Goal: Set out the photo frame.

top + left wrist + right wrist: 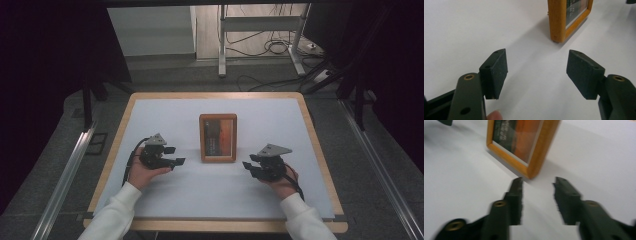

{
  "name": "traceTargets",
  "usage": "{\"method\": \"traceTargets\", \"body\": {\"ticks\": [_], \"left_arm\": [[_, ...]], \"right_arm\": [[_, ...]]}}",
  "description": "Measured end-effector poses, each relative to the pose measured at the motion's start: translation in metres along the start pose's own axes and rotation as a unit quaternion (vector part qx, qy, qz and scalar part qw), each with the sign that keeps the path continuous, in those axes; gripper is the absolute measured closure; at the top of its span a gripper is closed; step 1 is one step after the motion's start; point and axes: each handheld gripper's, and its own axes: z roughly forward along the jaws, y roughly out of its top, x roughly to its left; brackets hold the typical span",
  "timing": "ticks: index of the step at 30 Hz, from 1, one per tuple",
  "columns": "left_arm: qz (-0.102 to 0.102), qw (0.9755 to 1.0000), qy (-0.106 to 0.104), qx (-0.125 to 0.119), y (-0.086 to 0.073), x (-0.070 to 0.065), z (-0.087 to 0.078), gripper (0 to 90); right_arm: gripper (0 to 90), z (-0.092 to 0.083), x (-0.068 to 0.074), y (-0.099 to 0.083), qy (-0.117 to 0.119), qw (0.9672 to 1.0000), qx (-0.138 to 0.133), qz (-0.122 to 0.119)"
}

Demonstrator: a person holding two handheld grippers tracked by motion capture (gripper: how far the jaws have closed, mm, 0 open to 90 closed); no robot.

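Observation:
A wooden picture frame [218,138] with a dark and orange picture lies flat at the middle of the white table top. My left gripper [174,155] hovers just left of the frame's near left corner, open, with nothing between its jaws. In the left gripper view that gripper [537,67] points at the frame [559,22], whose near corner lies ahead and to the right. My right gripper [248,166] sits right of the frame's near right corner, also open and empty. In the right gripper view the gripper [537,195] faces the frame's corner [534,162] just ahead.
The white sheet [165,115] covers a wood-edged table [125,115]. Beyond the far edge are metal stand legs [221,50] and cables [272,47] on the floor. Aluminium rails [65,175] run along both sides.

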Motion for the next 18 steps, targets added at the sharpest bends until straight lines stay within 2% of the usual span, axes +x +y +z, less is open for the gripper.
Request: {"method": "traceTargets", "body": {"ticks": [4,8,12,13,18], "left_arm": [[0.0,1.0,0.003,-0.005,-0.004,-0.003,-0.005,32.6],[0.014,0.9998,0.015,-0.005,-0.01,-0.01,-0.007,32.5],[0.031,0.9992,0.023,0.004,-0.015,-0.018,-0.008,32.1],[0.033,0.9992,0.022,0.006,-0.016,-0.019,-0.008,31.8],[0.039,0.9989,0.026,0.006,-0.017,-0.023,-0.009,31.4]], "right_arm": [[38.7,-0.019,-0.012,-0.015,-0.012,0.9995,-0.009,0.026],[33.9,-0.036,-0.023,-0.036,-0.025,0.9986,-0.007,0.046],[30.7,-0.049,-0.03,-0.053,-0.037,0.9977,-0.01,0.055],[29.6,-0.054,-0.032,-0.059,-0.04,0.9968,-0.011,0.068],[29.3,-0.056,-0.033,-0.059,-0.036,0.996,-0.021,0.079]]}}
